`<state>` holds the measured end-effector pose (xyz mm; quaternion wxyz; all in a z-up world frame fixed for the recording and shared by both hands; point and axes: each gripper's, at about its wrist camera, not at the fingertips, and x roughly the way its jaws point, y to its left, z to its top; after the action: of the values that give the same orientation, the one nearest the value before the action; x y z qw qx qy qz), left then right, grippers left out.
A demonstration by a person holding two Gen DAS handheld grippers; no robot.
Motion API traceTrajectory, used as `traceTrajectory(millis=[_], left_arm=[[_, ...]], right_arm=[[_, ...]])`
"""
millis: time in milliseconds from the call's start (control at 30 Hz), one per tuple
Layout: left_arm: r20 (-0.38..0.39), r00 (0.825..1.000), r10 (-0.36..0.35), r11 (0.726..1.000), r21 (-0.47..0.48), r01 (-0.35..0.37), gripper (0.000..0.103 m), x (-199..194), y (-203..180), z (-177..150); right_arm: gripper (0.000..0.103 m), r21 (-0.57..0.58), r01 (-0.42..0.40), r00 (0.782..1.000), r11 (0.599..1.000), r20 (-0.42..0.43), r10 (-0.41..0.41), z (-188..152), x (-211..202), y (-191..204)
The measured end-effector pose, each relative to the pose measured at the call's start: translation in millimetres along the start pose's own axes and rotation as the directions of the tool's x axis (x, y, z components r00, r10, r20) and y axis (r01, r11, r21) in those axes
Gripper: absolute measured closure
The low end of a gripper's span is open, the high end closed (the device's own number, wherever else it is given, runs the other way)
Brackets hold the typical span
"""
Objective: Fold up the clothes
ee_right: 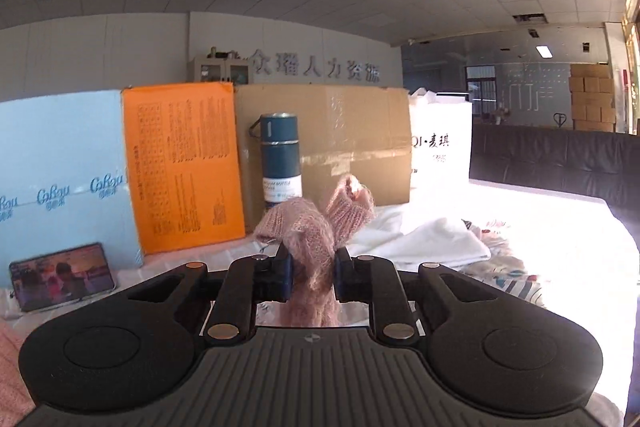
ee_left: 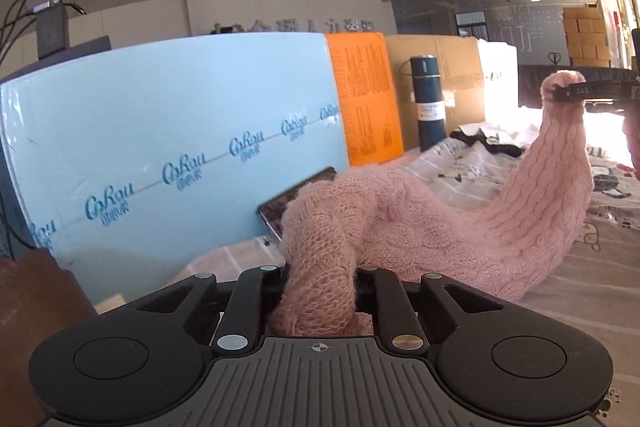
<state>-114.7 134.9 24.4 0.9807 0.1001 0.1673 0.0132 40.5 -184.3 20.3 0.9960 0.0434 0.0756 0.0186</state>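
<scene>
A pink cable-knit sweater is lifted off the bed between both grippers. My left gripper is shut on a bunched end of the sweater, which bulges out in front of the fingers. My right gripper is shut on another end of the sweater, with knit sticking up above the fingers. In the left wrist view the right gripper shows at the upper right, pinching the raised part of the sweater. The knit hangs in a sagging span between the two, its lower part resting on the printed bedsheet.
A blue foam board, an orange board and a cardboard box stand along the back. A dark blue thermos stands before the box. A phone leans on the blue board. White and dark clothes lie on the bed.
</scene>
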Motion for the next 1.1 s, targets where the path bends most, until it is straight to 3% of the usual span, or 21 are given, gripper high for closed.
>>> traceTrajectory(millis=[67,167,267,367,433,467,500,533,567,633,700,800,933,1000,1067,1100], left_arm=[[0.001,0.999,0.037,0.999,0.001,-0.037,0.088,2,5,1],[-0.080,0.997,-0.005,1.000,-0.027,0.003,0.087,17,11,-8],[-0.164,0.985,-0.047,0.999,-0.029,0.043,0.084,36,10,-20],[-0.187,0.982,-0.013,1.000,0.011,0.016,0.079,44,7,-24],[-0.180,0.983,0.023,0.999,0.043,-0.015,0.056,46,7,-23],[-0.165,0.984,0.065,0.996,0.065,-0.055,0.046,45,7,-22],[-0.140,0.985,0.101,0.992,0.082,-0.091,0.027,43,7,-19],[-0.114,0.984,0.137,0.987,0.098,-0.126,0.020,42,7,-16],[-0.097,0.986,0.138,0.987,0.092,-0.129,0.019,41,9,-11],[-0.063,0.988,0.140,0.988,0.079,-0.135,0.018,39,12,-1],[-0.030,0.992,0.124,0.991,0.054,-0.122,0.016,38,15,8],[-0.001,0.999,0.046,0.999,0.009,-0.046,0.016,40,11,22],[-0.022,0.996,-0.083,0.996,0.010,0.083,0.016,60,-5,32],[-0.068,0.989,-0.132,0.991,0.015,0.133,0.016,76,-13,32],[-0.126,0.979,-0.161,0.987,0.007,0.163,0.019,91,-18,26],[-0.152,0.972,-0.178,0.983,0.008,0.181,0.026,96,-21,21]], right_arm=[[0.087,0.052,0.030,0.999,0.998,0.030,-0.032,9,5,-12],[0.086,0.090,0.070,0.997,0.993,0.021,-0.073,12,17,-26],[0.086,0.143,0.066,0.997,0.987,-0.056,-0.058,2,35,-37],[0.085,0.178,0.088,0.987,0.980,-0.145,-0.062,-18,56,-42],[0.083,0.177,0.119,0.979,0.977,-0.186,-0.086,-29,68,-44],[0.077,0.176,0.139,0.975,0.975,-0.199,-0.103,-32,72,-45],[0.072,0.175,0.164,0.971,0.971,-0.202,-0.128,-34,73,-48],[0.059,0.173,0.197,0.967,0.965,-0.196,-0.162,-36,73,-51],[0.048,0.168,0.234,0.962,0.958,-0.186,-0.202,-38,72,-54],[0.039,0.168,0.326,0.940,0.930,-0.157,-0.302,-39,69,-59],[0.037,0.212,0.375,0.926,0.902,-0.137,-0.353,-39,63,-68],[0.031,0.347,0.310,0.951,0.885,-0.101,-0.293,-37,50,-83],[0.018,0.444,0.082,0.997,0.892,-0.029,-0.077,-36,30,-84],[0.018,0.431,-0.036,0.998,0.902,-0.033,0.055,-35,28,-76],[0.015,0.408,-0.163,0.977,0.898,-0.062,0.206,-36,32,-66],[0.015,0.390,-0.210,0.962,0.896,-0.082,0.261,-37,34,-60]])
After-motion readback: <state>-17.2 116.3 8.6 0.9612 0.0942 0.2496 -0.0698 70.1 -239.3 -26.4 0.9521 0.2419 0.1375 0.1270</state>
